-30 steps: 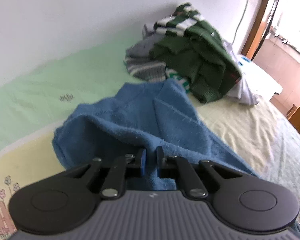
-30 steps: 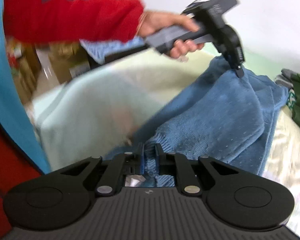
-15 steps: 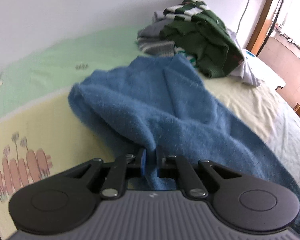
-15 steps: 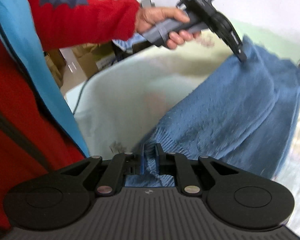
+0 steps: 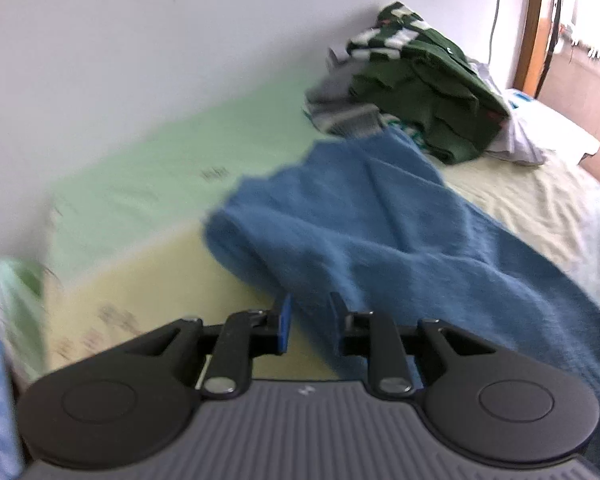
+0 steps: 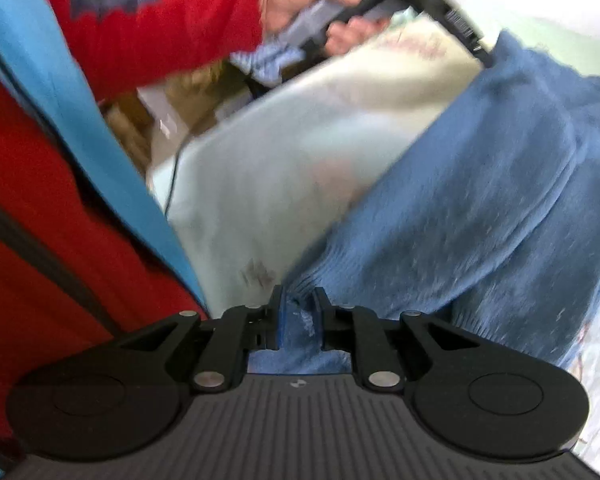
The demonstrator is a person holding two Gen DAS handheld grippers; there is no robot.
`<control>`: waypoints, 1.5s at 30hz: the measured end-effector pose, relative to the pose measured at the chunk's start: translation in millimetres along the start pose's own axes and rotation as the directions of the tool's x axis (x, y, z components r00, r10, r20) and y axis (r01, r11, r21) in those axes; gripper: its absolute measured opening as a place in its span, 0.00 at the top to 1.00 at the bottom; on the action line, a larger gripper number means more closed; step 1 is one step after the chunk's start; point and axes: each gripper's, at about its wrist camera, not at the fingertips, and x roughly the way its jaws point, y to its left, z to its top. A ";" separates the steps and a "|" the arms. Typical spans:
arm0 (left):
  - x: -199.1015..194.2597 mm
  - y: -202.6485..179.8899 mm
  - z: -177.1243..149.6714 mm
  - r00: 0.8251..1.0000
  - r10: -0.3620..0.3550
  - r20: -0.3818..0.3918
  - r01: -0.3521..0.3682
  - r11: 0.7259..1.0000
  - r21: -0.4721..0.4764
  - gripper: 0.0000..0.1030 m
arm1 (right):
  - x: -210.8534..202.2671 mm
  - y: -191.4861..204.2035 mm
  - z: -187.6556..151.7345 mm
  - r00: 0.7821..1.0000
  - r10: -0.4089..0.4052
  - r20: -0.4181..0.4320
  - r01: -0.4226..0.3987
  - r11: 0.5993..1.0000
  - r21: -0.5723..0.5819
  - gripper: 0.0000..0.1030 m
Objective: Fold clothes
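In the left wrist view the left claw (image 5: 309,322) stands with its jaws parted, a clear gap between them, and the blue sweater (image 5: 364,224) runs through that gap and out across the bed (image 5: 540,208) toward the far side; whether either finger is touching the cloth is hard to say, but nothing is pinched. The sweater lies spread from the near edge of the bed up toward the pile of green and striped clothes (image 5: 416,92) by the wall, its far end just reaching that pile. The picture is smeared by motion, so the left side is likely on the move, and a loose corner could slump into a wrinkle or slide off the near edge. In the right wrist view the right claw (image 6: 298,320) is closed down on the ribbed hem of the blue sweater (image 6: 480,200), cloth bunched between its fingers. The left claw (image 6: 482,58) shows at the top, its tip at the sweater's upper edge above the pale sheet. With only one side gripped, a pull from the right could drag the sweater crooked, or tug the far end into the pile.
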 end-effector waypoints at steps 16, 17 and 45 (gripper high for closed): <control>97.0 20.9 25.3 0.998 0.069 0.000 -0.069 0.997 -0.043 0.68 | 35.7 -14.6 -13.7 0.977 -0.191 0.092 0.168 0.963 0.211 0.80; 95.9 18.5 26.0 0.997 0.071 0.002 -0.071 0.997 -0.030 0.68 | 34.4 -12.0 -12.8 0.977 -0.195 0.089 0.173 0.962 0.211 0.80; 82.4 25.8 12.3 0.994 0.113 0.006 -0.111 0.982 -0.152 0.67 | 72.6 -57.4 31.7 0.841 -0.522 0.143 0.445 0.817 0.366 0.75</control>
